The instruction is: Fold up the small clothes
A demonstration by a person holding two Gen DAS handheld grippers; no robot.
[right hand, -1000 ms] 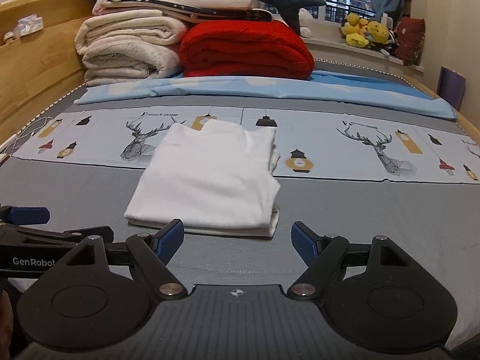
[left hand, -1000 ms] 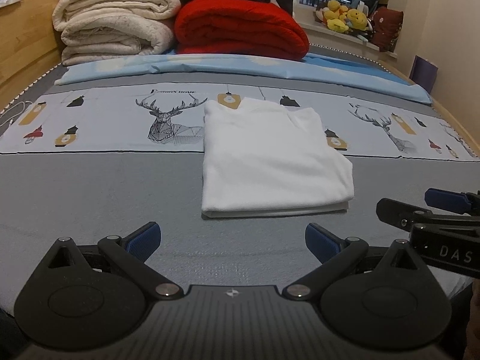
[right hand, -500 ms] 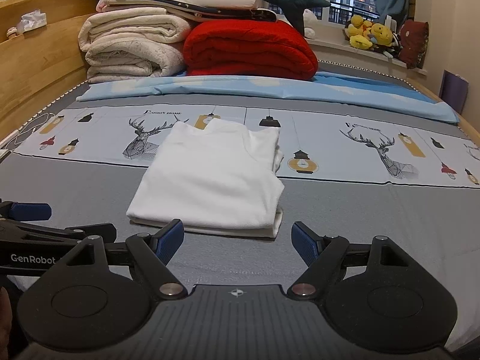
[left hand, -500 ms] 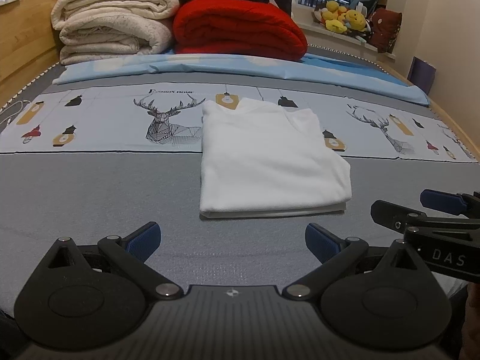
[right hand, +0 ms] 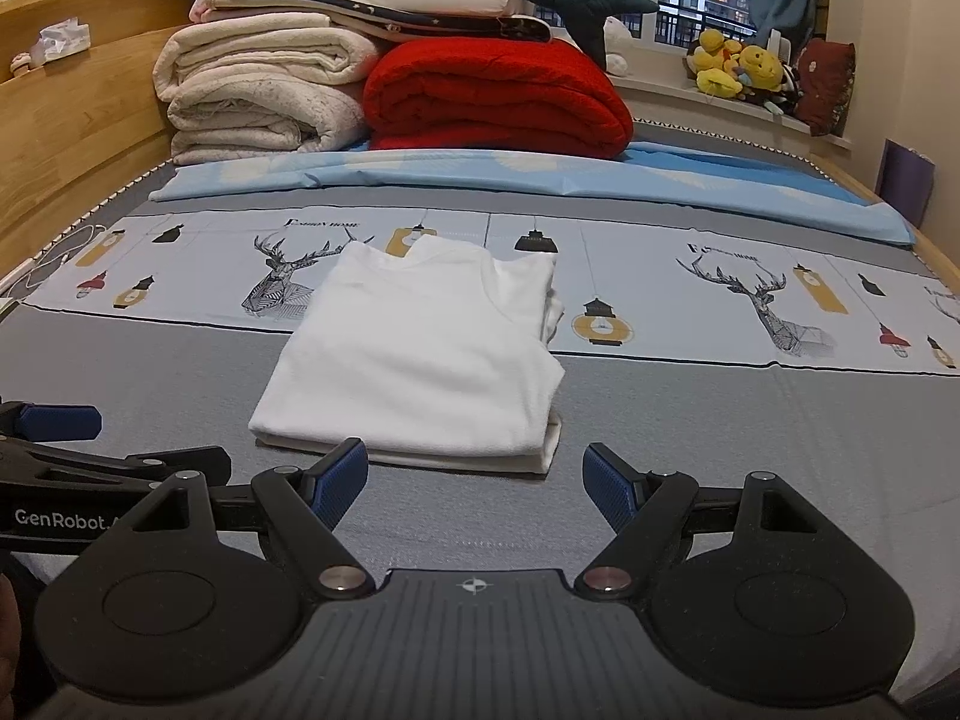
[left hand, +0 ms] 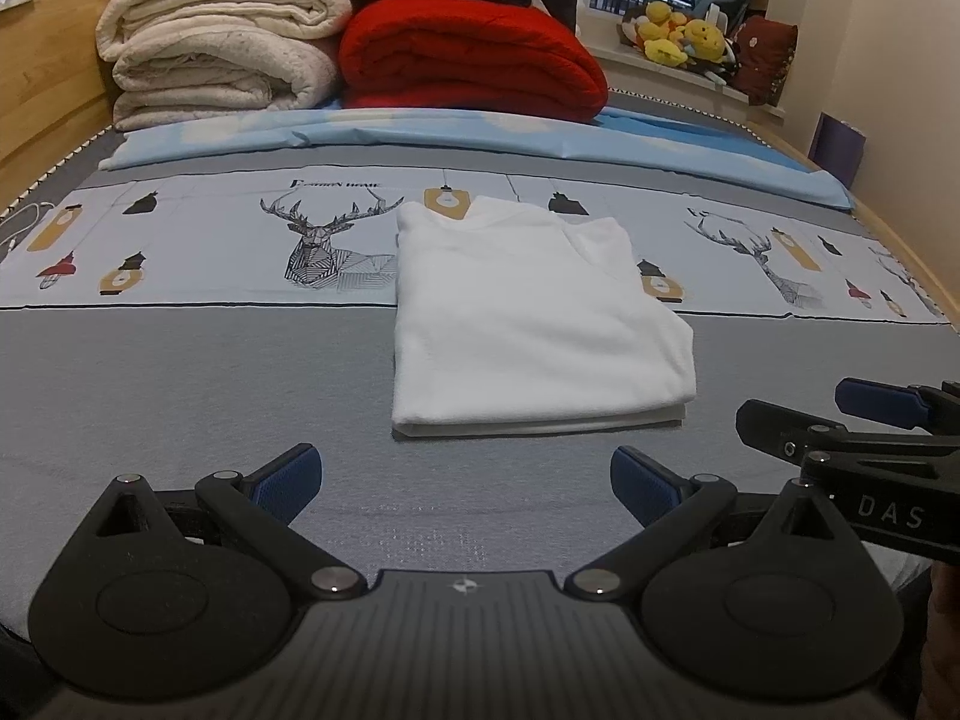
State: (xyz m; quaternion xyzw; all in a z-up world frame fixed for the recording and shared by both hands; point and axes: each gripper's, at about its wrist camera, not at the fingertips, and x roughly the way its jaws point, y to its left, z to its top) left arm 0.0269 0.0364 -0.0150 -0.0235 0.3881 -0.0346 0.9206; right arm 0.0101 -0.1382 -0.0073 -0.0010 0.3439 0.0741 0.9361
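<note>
White garment (left hand: 534,318) lies folded into a compact, layered rectangle on the grey bedspread (left hand: 180,384), its far edge reaching onto the printed strip with the deer drawing (left hand: 327,246) just to its left. Its near edge shows stacked layers, so the folding of this piece looks finished, or close to it.

Both tools sit near that edge without touching the cloth. The left gripper (left hand: 465,480) hangs in front of the garment's near-left corner, blue pads spread wide with nothing between them. The right gripper (right hand: 474,480) is likewise spread and empty, just short of the garment's near-right corner; one pad (right hand: 342,483) overlaps the hem in view, though contact cannot be confirmed. Each shows at the edge of the other's camera, so they flank the garment side by side.

Such a spread, backed-off stance probably means a release, leaving the stack undisturbed. Beyond the garment, a red blanket (right hand: 498,99) and cream blankets (right hand: 264,96) are piled well clear.
</note>
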